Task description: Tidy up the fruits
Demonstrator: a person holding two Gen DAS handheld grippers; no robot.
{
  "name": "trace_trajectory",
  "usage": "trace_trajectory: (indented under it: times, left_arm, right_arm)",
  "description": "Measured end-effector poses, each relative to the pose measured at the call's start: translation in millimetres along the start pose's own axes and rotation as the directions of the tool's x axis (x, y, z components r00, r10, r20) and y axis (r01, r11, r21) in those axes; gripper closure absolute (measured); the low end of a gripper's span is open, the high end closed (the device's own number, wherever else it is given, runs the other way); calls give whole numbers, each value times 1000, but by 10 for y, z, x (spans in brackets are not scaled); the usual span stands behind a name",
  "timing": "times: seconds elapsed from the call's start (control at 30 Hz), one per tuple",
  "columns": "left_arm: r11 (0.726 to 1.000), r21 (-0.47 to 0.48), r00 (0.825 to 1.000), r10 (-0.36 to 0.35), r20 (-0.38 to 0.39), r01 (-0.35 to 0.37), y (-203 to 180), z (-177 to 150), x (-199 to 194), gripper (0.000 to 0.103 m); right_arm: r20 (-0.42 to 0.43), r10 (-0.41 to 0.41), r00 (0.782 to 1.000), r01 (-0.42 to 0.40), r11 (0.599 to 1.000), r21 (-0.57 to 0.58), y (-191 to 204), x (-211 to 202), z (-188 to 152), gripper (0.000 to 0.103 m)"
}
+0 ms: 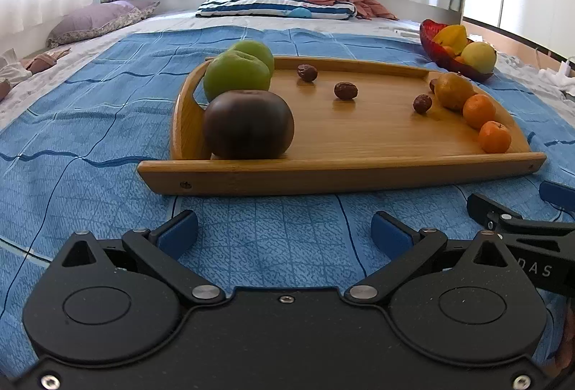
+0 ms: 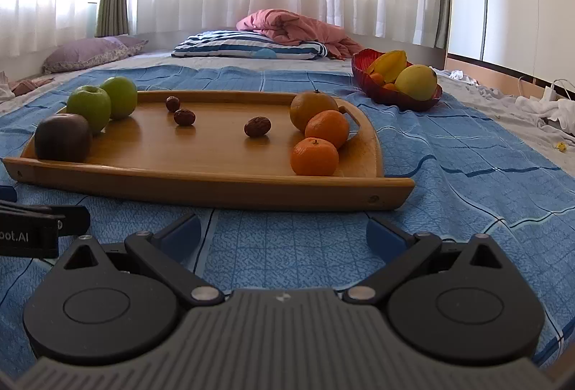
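both hand-held grippers, left (image 1: 284,228) and right (image 2: 282,232), hover wide and empty before the wooden tray (image 2: 215,189); apples, dates and oranges lie grouped there, fitting either sorting's end or more to come.

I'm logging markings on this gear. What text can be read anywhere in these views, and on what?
"DAS": on the right gripper body in the left wrist view; start hidden.
"oot.AI": on the left gripper body in the right wrist view; start cut off.
Nothing readable on the tray, fruit or bedding.
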State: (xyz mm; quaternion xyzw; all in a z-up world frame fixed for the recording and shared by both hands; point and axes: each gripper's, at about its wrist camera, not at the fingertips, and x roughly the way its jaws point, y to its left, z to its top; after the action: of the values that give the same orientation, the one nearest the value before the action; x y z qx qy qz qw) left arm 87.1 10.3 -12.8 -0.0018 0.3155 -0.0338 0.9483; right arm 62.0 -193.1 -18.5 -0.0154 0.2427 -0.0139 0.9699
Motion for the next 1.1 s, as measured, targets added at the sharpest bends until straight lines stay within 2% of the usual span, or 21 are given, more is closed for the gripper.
trace_trajectory:
  times: [1.1]
  left_arm:
    - [1000,-6,1000,18,-10,-18,-35,10,49,0]
  right_arm:
    - [-17,2,1000,-2,1000,-7,6,56,-9,0]
